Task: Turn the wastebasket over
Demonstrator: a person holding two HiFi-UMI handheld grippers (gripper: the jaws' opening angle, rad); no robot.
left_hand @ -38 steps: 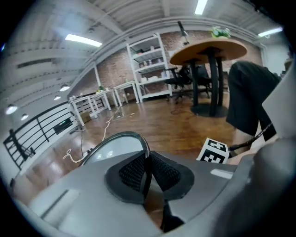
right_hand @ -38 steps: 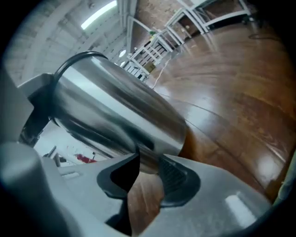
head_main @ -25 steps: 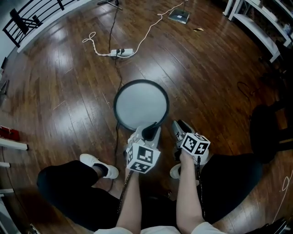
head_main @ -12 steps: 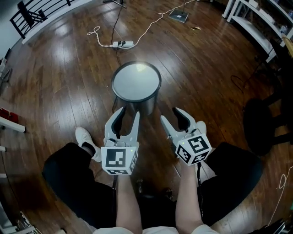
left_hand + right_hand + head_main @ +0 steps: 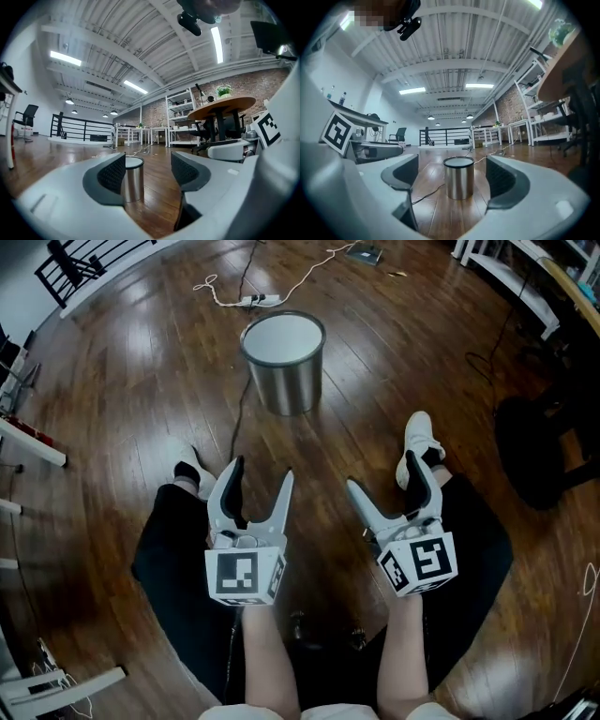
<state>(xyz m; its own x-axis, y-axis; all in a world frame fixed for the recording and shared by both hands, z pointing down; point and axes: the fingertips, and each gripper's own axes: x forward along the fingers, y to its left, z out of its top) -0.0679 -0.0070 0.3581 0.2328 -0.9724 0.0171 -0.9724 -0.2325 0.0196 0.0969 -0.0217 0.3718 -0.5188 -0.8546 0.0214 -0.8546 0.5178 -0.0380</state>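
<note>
Left gripper (image 5: 261, 472) and right gripper (image 5: 384, 474) are held side by side above the person's legs. Each has its jaws spread wide, having just been opening, with nothing between them. Well ahead of both and touching neither, the round brushed-steel wastebasket (image 5: 284, 371) with a black top rim stands on the dark wooden floor (image 5: 112, 381).

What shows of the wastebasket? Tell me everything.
The wastebasket is a brushed-metal cylinder with a dark ring round a pale, flat-looking top. It stands straight on the wooden floor, out ahead of the person's feet. Only the floor touches it, as far as shows; a thin dark cable runs close past its side.
</note>
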